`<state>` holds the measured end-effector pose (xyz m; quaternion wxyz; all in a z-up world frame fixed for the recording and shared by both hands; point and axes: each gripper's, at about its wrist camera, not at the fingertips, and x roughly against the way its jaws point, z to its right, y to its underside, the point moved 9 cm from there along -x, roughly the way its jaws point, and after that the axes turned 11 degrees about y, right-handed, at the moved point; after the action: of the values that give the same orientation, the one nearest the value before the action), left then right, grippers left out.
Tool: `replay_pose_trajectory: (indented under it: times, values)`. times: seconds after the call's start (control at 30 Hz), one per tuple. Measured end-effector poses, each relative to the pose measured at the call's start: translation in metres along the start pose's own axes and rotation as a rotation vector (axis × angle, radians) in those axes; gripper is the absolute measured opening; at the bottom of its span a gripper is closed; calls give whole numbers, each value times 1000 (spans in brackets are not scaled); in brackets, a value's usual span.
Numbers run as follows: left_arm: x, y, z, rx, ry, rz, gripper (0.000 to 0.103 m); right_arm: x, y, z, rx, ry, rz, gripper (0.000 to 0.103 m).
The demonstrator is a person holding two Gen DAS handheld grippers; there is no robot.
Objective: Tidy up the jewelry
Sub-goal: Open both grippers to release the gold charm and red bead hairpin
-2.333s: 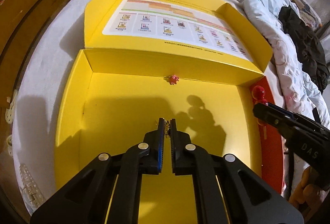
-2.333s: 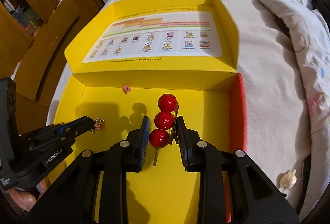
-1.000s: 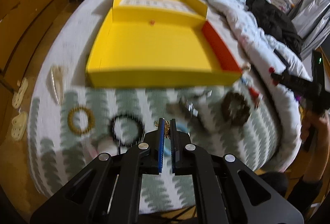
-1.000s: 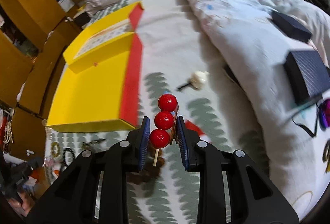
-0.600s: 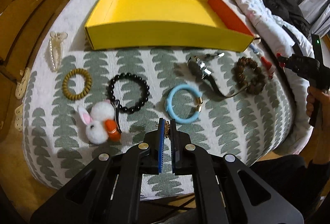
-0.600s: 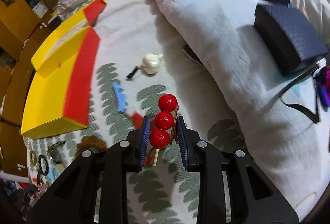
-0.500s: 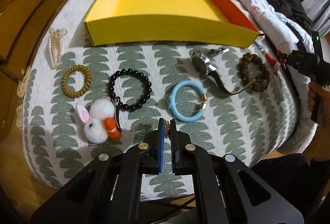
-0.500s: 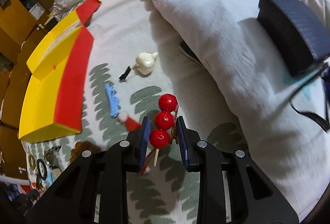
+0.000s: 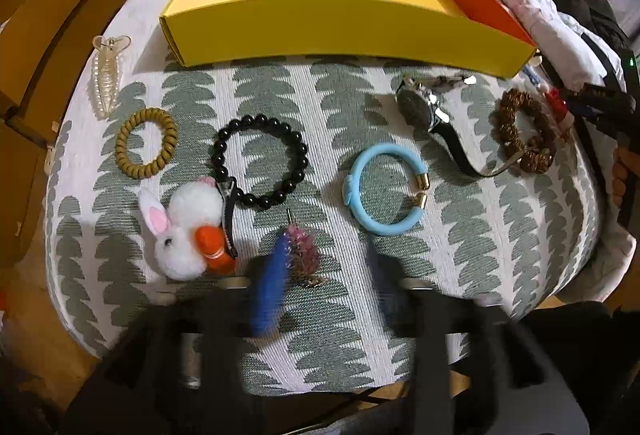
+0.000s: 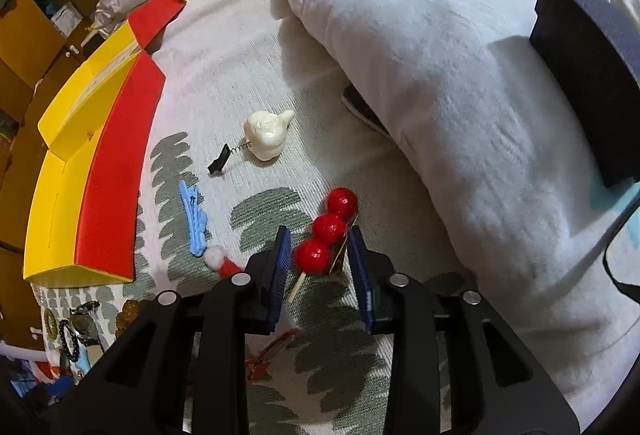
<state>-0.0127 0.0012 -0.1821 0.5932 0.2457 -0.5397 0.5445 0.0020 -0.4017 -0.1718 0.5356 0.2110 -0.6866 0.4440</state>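
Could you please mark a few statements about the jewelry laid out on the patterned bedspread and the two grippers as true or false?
1. The left gripper is clamped shut on the small pink beaded ornament. False: its jaws have just been opening and stand apart, the ornament beside the left pad.
2. The black bead bracelet lies on the bedspread left of the light blue bangle. True.
3. The stick of three red balls lies inside the yellow cardboard box. False: it sits between the right gripper's slightly parted jaws, over the bedspread.
4. The wristwatch lies outside the box. True.
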Motion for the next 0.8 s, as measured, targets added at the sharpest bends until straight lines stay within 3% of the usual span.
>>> replay_pose_trajectory:
  times: [0.23,0.43,0.53,0.63,0.7,0.8]
  values:
    - [23,-9,5,-11,-2,78,72,34,1,-5,23,-4,109,46]
    - [51,-18,16,-65,-33,197,88,67,11,-7,5,-43,199,52]
    - [62,-23,11,-70,-96,268,90,79,29,-15,1,-80,217,54]
    - [73,-24,16,-82,-101,330,93,84,52,-31,27,-101,218,55]
    - [82,-24,12,-74,-175,369,94,87,67,-46,67,-96,224,56]
    - [91,-24,16,-97,-202,413,97,89,83,-69,117,-109,220,60]
